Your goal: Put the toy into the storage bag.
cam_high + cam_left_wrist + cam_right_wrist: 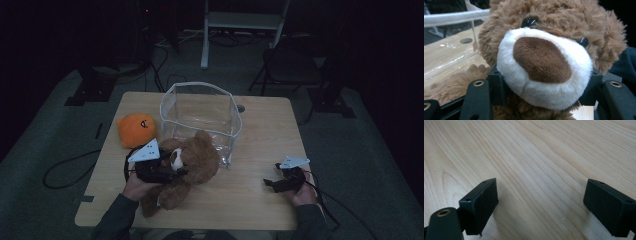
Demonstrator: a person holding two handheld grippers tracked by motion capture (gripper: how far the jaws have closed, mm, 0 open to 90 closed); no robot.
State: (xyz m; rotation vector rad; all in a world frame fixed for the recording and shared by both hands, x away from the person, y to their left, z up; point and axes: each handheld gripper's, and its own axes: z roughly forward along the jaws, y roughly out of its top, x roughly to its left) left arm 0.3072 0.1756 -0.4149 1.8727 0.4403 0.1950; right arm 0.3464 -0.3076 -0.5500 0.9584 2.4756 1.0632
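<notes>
A brown teddy bear [197, 162] lies on the wooden table [265, 130] in front of a clear plastic bin [220, 120]. My left gripper [172, 170] is at the bear's head. In the left gripper view its black jaws press on both sides of the bear's white muzzle [541, 57], so the left gripper [544, 85] is shut on it. My right gripper [272, 184] rests low at the table's right front. Its jaws stand wide apart over bare wood [536, 157], so the right gripper [541, 202] is open and holds nothing.
An orange round plush [136, 129] sits at the table's left, beside the bin. The bin's rim [449, 17] runs behind the bear. Cables trail off both table sides. A chair [290, 60] and stands are on the dark floor beyond.
</notes>
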